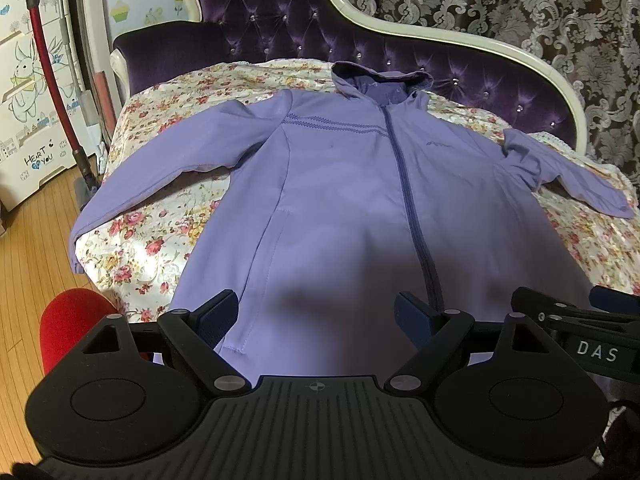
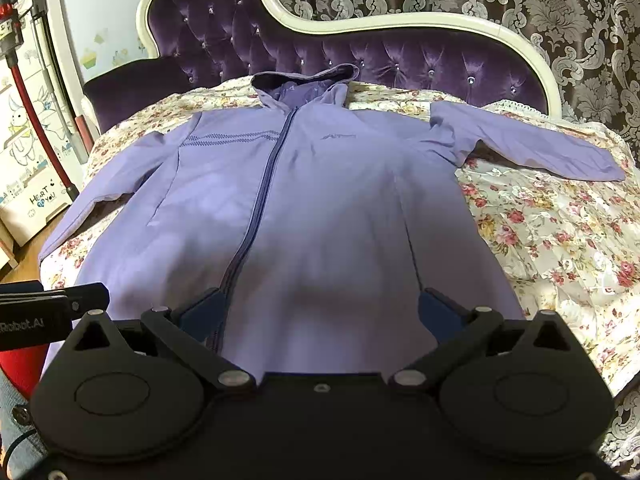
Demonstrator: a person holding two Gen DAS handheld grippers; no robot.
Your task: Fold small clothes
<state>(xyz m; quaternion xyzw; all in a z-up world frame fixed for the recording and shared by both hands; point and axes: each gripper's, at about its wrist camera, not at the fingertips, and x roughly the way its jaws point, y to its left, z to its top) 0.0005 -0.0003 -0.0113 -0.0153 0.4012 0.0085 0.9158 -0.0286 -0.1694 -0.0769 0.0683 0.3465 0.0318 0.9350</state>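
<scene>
A purple headboard [image 1: 280,20] with shiny buttons and a curvy cream frame is standing at the back, and a flowery bedspread [image 2: 540,232] is covering the bed. A dark curtain [image 1: 520,0] with big gray swirls is hanging behind it. The wooden floor [image 1: 36,240] is showing on the left, where a white box with a bunny drawing [image 1: 28,92] is sitting.
</scene>
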